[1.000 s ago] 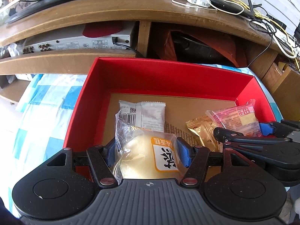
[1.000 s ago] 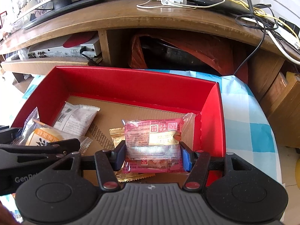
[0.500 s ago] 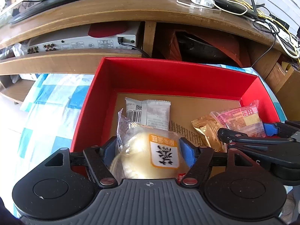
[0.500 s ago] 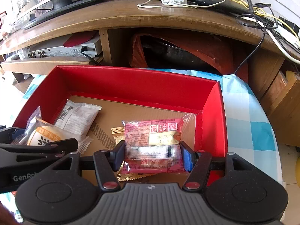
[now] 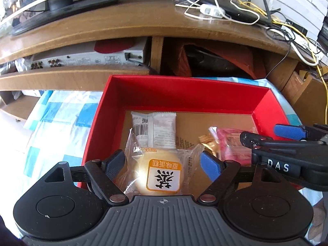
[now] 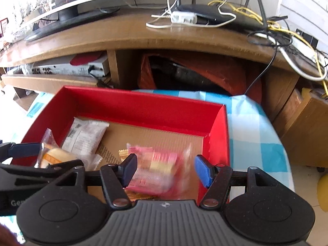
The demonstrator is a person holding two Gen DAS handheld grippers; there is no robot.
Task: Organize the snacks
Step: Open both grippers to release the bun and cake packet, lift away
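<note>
With both hand-held grippers spread, left (image 5: 163, 162) over a clear-wrapped yellow cake (image 5: 162, 174) and right (image 6: 166, 169) over a pink packet (image 6: 157, 170), the red cardboard box (image 5: 184, 96) seems ready for another snack.

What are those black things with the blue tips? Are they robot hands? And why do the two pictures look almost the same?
They are grabbers, not a whole robot. A person holds one in each hand, and each grabber carries its own camera looking out along its two fingers. That is why you get two pictures of the same spot: one from the left gripper, one from the right gripper.

Both hang over a red box with a brown cardboard floor, standing on a blue-and-white checked cloth in front of a wooden TV stand.

In the box are snacks: a round yellow cake in a clear wrapper, a white packet, a pink packet and a gold one.

Both grabbers are open, with the cake and the pink packet loose between their fingers. The pink packet looks blurry.
</note>
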